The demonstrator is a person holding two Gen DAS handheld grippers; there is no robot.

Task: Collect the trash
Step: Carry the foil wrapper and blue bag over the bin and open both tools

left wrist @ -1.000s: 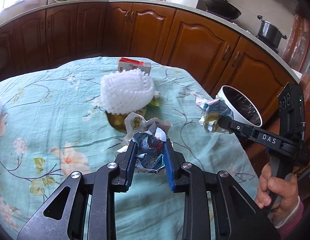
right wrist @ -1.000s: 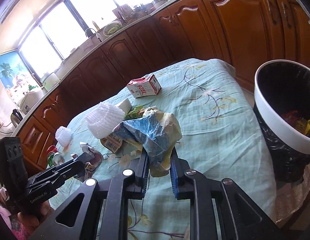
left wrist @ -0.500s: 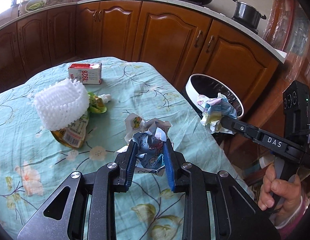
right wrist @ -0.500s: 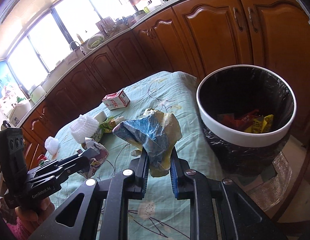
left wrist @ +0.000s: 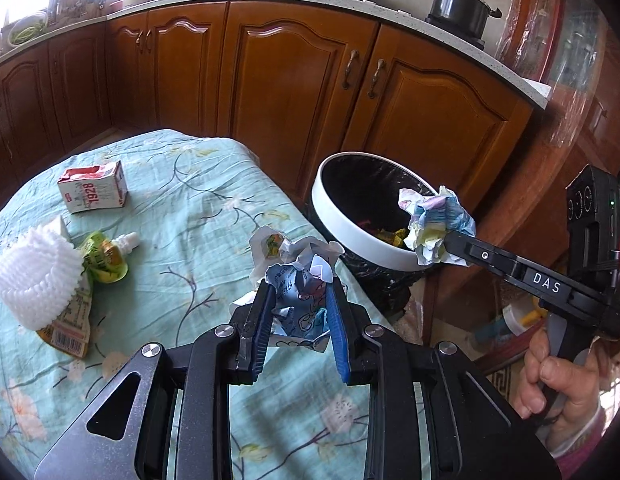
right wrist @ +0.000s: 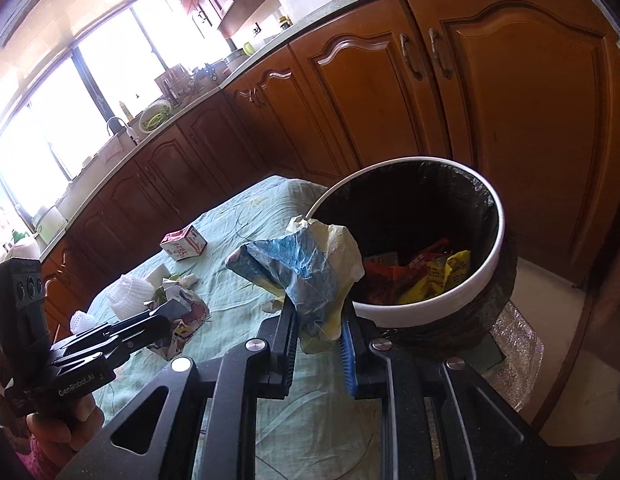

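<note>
Crumpled blue-and-white printed paper wad (left wrist: 299, 304), clamped between the blue pads of the black left gripper (left wrist: 297, 322), raised above the near edge of the teal floral tablecloth (left wrist: 197, 216). Crumpled blue-and-yellow plastic wrapper (right wrist: 310, 276), pinched tight in the black right gripper (right wrist: 320, 340), hanging just at the near rim of the white round bin with black liner (right wrist: 466, 284); in the left wrist view, same wrapper (left wrist: 438, 226) seen over the bin's rim (left wrist: 350, 236). Red and yellow packets (right wrist: 434, 276) already lying in the bin's bottom. Bin standing on the floor just beside the table's end.

Further back on the cloth: white foam fruit net (left wrist: 33, 280) resting partly on a flat yellowish packet with a barcode (left wrist: 67, 328), green squeeze pouch with a white cap (left wrist: 105, 258) touching the net's side, and a red-and-white milk carton marked 1928 (left wrist: 93, 192) lying on its side, well apart.

Beyond, brown wooden cabinet doors (left wrist: 293, 80) under a pale countertop, with a dark pot (left wrist: 458, 6) on top.
</note>
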